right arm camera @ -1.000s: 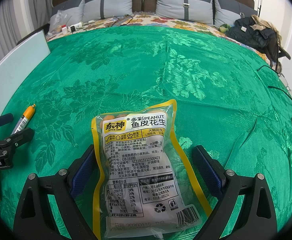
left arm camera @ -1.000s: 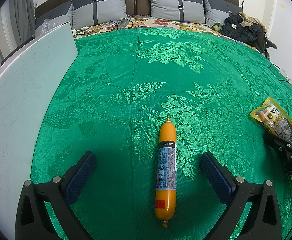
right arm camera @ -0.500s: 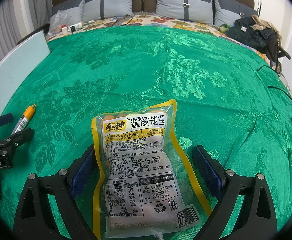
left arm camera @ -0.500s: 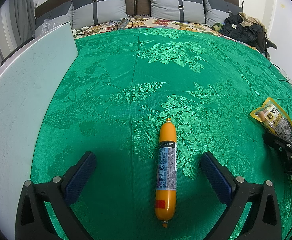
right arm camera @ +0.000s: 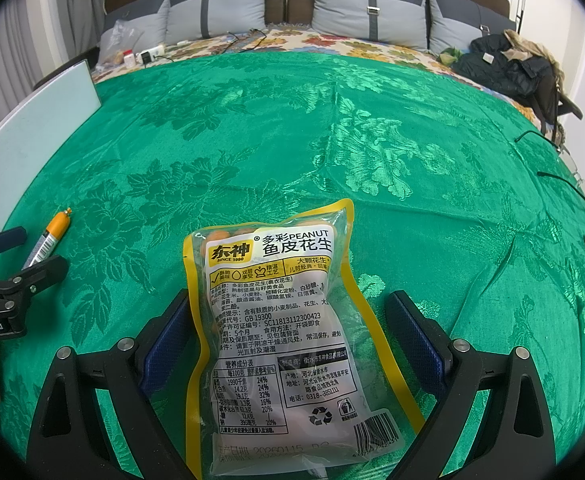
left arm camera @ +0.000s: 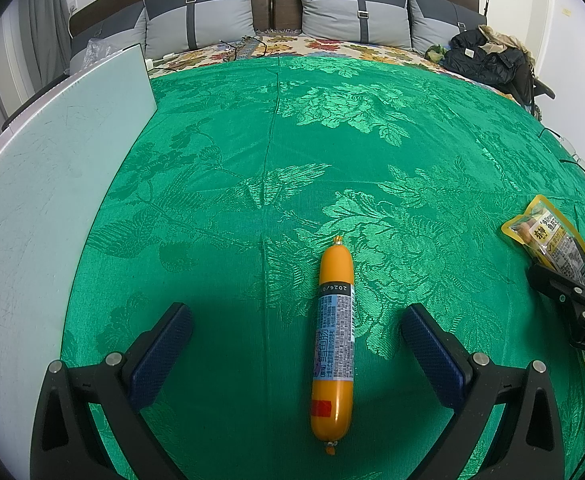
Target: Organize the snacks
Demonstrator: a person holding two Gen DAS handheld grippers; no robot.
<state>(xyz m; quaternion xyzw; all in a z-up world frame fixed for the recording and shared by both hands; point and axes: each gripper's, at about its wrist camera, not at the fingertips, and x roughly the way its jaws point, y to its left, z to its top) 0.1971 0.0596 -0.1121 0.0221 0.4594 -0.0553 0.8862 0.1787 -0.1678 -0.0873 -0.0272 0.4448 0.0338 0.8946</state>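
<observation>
while both grippers gape, a pale board (left arm camera: 44, 208) flanks the sausage (left arm camera: 332, 344).

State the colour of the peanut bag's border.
Yellow: the clear printed peanut bag has a yellow border, best seen in the right wrist view.

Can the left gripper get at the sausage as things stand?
Probably yes: the left gripper is open, the sausage lies lengthwise between its fingers on the green bedspread, and nothing blocks it.
</observation>
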